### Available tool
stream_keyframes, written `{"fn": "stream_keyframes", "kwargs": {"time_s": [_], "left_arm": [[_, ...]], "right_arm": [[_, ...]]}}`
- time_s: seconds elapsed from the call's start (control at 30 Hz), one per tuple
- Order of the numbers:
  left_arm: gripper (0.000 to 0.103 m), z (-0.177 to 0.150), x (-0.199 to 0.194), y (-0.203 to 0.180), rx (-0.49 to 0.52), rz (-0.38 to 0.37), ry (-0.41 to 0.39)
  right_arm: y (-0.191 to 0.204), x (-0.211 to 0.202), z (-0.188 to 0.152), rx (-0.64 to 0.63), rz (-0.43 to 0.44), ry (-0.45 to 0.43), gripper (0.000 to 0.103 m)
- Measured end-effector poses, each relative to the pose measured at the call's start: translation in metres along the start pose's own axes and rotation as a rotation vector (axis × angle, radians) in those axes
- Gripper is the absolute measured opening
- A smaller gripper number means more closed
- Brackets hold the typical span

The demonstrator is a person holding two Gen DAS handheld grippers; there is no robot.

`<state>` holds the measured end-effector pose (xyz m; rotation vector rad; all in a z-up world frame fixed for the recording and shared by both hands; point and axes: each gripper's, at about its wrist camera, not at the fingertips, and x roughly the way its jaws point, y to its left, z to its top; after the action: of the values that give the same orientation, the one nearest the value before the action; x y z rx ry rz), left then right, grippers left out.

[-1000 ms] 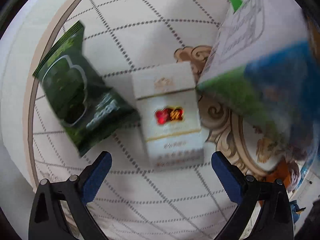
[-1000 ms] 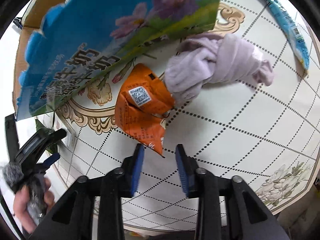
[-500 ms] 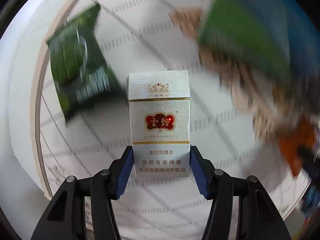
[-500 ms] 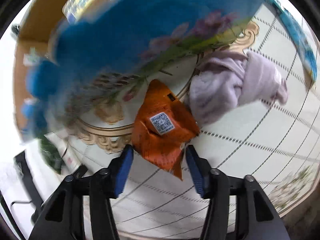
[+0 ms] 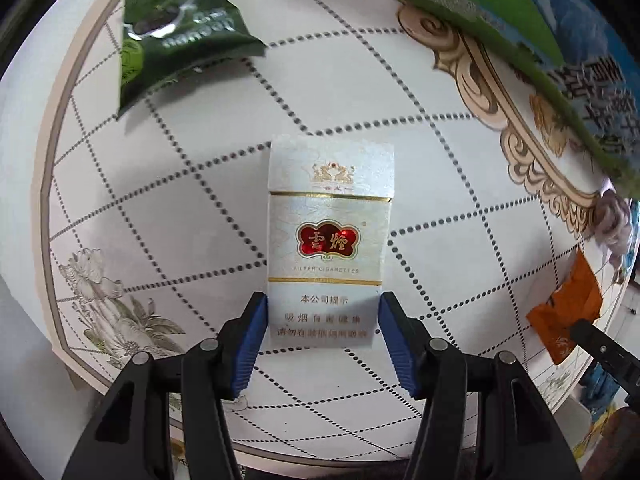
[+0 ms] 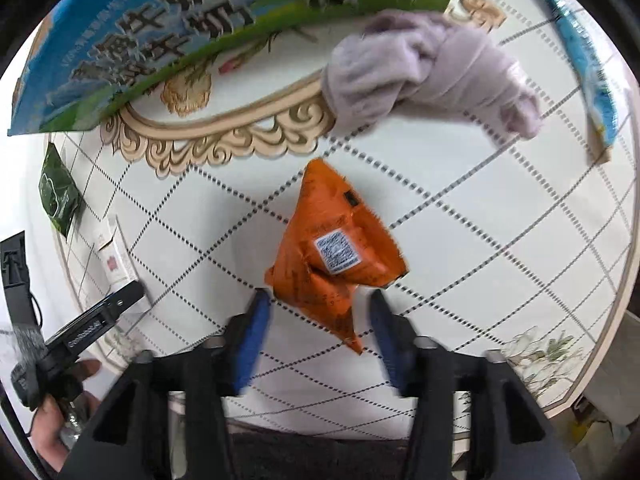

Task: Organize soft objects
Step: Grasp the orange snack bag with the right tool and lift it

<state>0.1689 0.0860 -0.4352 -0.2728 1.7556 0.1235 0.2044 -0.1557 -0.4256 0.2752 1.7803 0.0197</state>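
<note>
- While its long axis runs straight away from the camera, lid end far, the cigarette pack (image 5: 329, 248) sits clamped at its near end in the left gripper (image 5: 322, 320).
- Right gripper (image 6: 316, 312) stands apart, straddling the orange packet (image 6: 334, 254), apparently without contact; its point aims toward the purple cloth (image 6: 424, 76) on the table (image 6: 500, 260).

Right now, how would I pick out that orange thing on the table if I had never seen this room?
Find the round white table with dotted diamond lines and a gold scroll border. Near its middle, just below the lilac cloth, lies the orange packet, its lower end between the right gripper fingers. It alone is bright orange, puffy, with a small white code label.
</note>
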Motion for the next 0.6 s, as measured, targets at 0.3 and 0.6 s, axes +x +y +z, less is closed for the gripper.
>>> {"fn": "stream_keyframes", "kwargs": {"time_s": [0.3, 0.6], "left_arm": [[0.059, 0.031, 0.0, 0.009, -0.062, 0.01, 0.024], [0.055, 0.067, 0.0, -0.013, 0.01, 0.054, -0.024]], "right_arm": [[0.002, 0.008, 0.016, 0.029, 0.016, 0.029, 0.078], [0.0, 0.026, 0.018, 0.072, -0.009, 0.038, 0.049]]}}
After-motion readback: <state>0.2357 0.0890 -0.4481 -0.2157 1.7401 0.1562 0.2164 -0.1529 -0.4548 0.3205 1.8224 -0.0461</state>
